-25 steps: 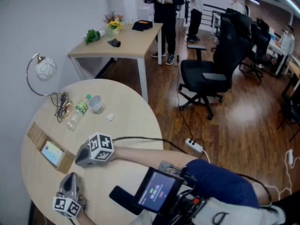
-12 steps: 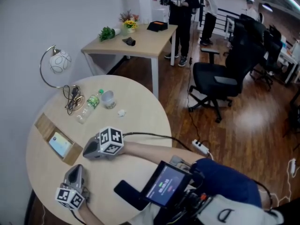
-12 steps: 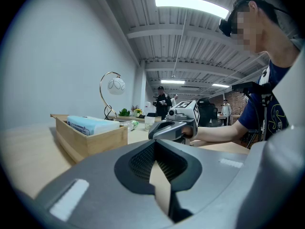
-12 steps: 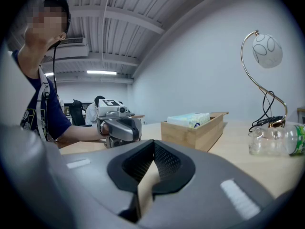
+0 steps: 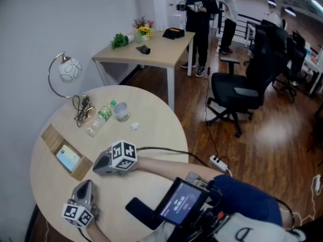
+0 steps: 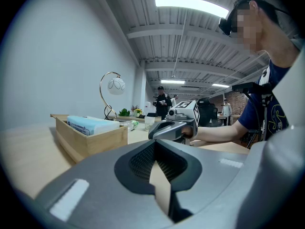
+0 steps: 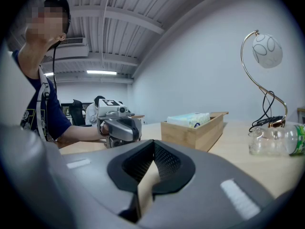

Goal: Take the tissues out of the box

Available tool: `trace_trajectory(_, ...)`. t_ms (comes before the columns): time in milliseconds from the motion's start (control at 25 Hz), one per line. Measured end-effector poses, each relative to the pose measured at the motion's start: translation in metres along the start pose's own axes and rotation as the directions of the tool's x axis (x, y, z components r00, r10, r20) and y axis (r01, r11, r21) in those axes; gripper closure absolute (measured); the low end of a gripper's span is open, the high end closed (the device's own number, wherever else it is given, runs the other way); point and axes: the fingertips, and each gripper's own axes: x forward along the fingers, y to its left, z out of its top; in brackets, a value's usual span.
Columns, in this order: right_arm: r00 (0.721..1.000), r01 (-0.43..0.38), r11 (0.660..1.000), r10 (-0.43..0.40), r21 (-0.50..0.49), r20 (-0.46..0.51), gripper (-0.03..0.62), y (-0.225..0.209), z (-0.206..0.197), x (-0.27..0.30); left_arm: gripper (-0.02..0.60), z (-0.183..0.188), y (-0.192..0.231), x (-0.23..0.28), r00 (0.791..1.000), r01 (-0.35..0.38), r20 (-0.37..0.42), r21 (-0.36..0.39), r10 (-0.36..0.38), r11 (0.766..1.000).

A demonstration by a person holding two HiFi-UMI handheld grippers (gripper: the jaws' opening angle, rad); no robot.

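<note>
Fingers (image 7: 169,163) of the right gripper (image 5: 97,166) and the left gripper (image 5: 85,184) are pressed together and empty; neither gripper has moved in the last second. Tissues (image 5: 67,158) lie untouched in the wooden box (image 5: 49,134) just beside them, so taking them out has not begun.

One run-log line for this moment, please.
left gripper: shut, empty | right gripper: shut, empty | tissues: in wooden box | task: not started
</note>
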Motion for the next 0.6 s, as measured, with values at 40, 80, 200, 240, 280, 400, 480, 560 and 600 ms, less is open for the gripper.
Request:
trace_trajectory(40, 1.0, 0.001, 1.0, -0.001, -0.005, -0.001, 0.592, -0.0013, 0.0012, -0.0008, 0.578, 0.002, 0.0005, 0.0012, 1.0, 0.001, 0.006, 0.004, -0.001, 1.0)
trace_trajectory(80, 1.0, 0.002, 1.0, -0.002, -0.01, -0.003, 0.592, -0.0032, 0.0032, -0.0019, 0.578, 0.0043, 0.0011, 0.0028, 1.0, 0.002, 0.01, 0.007, -0.002, 1.0)
trace_trajectory(200, 1.0, 0.003, 1.0, -0.003, -0.008, -0.002, 0.592, -0.0025, 0.0031, -0.0022, 0.578, 0.0043, -0.0003, 0.0028, 1.0, 0.004, 0.009, 0.003, -0.004, 1.0)
trace_trajectory(240, 1.0, 0.003, 1.0, -0.003, -0.008, -0.001, 0.592, -0.0022, 0.0032, -0.0022, 0.578, 0.0042, 0.0, 0.0023, 1.0, 0.0, 0.01, 0.0, 0.0, 1.0)
trace_trajectory(280, 1.0, 0.003, 1.0, -0.003, -0.009, -0.001, 0.592, -0.0024, 0.0036, -0.002, 0.578, 0.0042, 0.0008, 0.0018, 1.0, -0.004, 0.011, -0.001, 0.004, 1.0)
trace_trajectory(400, 1.0, 0.001, 1.0, -0.001, -0.01, -0.003, 0.592, -0.0033, 0.0039, -0.0007, 0.578, 0.004, 0.0012, 0.0017, 1.0, -0.001, 0.01, 0.001, 0.001, 1.0)
trace_trajectory(480, 1.0, 0.001, 1.0, -0.001, -0.009, -0.004, 0.592, -0.0037, 0.0038, -0.0009, 0.578, 0.0043, -0.0007, 0.0027, 1.0, 0.012, 0.007, 0.004, -0.012, 1.0)
trace_trajectory(560, 1.0, 0.001, 1.0, -0.001, -0.008, -0.003, 0.592, -0.0032, 0.0042, -0.0014, 0.577, 0.0049, -0.0019, 0.0026, 1.0, 0.015, 0.006, 0.005, -0.015, 1.0)
trace_trajectory(600, 1.0, 0.001, 1.0, -0.001, -0.008, -0.003, 0.592, -0.0025, 0.0043, -0.0015, 0.577, 0.0047, -0.0024, 0.0021, 1.0, 0.014, 0.006, 0.004, -0.014, 1.0)
